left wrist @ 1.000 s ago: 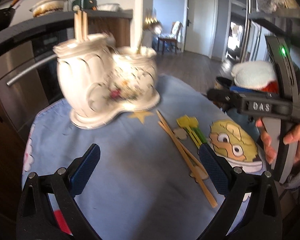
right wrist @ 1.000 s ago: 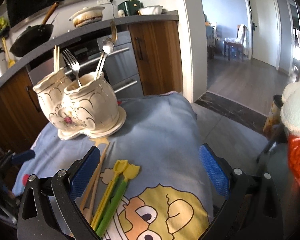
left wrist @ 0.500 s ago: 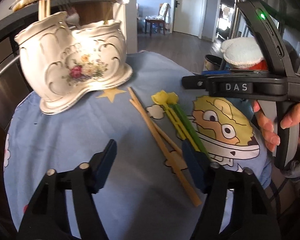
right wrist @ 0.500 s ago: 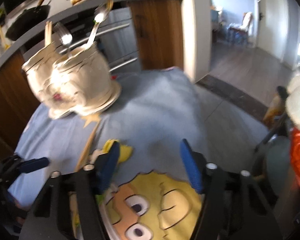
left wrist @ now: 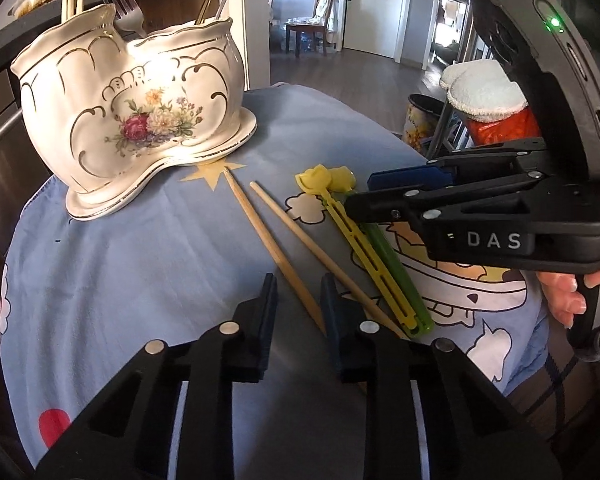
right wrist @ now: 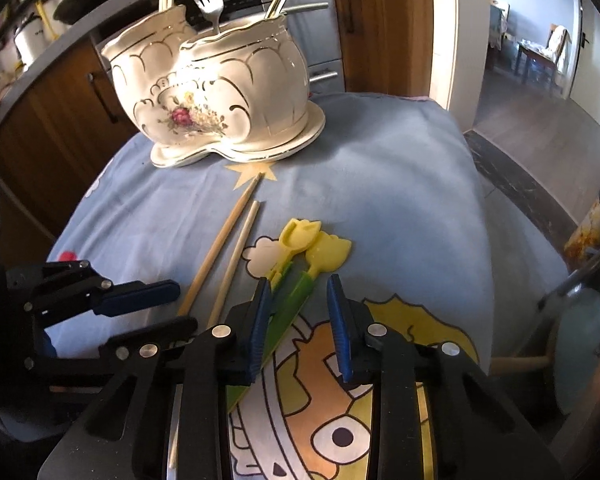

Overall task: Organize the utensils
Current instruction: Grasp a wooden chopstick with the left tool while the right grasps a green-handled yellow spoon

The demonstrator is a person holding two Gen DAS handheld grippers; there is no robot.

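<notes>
A cream floral ceramic holder (left wrist: 140, 120) (right wrist: 220, 100) stands at the back of the cloth with a fork, spoons and chopsticks in it. Two wooden chopsticks (left wrist: 272, 248) (right wrist: 220, 248) lie loose in front of it. Beside them lie a yellow plastic utensil (left wrist: 364, 256) (right wrist: 300, 236) and a green one (left wrist: 384, 248) (right wrist: 296, 296). My left gripper (left wrist: 298, 296) (right wrist: 168, 312) is low over one chopstick's near end. Its jaws are closing, the stick lies between them, and the pads stand apart from it. My right gripper (right wrist: 298, 292) (left wrist: 364, 194) is closing around the green handle without clamping it.
A blue cartoon-print cloth (left wrist: 140, 280) (right wrist: 380, 200) covers the small round table, whose edge drops off on every side. A person's hand (left wrist: 560, 296) holds the right gripper's handle. A patterned bin (left wrist: 420, 124) stands on the floor to the right, and kitchen cabinets (right wrist: 380, 20) stand behind.
Both grippers have come down toward the cloth and their jaws have narrowed from wide open. The left one now straddles a chopstick, the right one the green utensil.
</notes>
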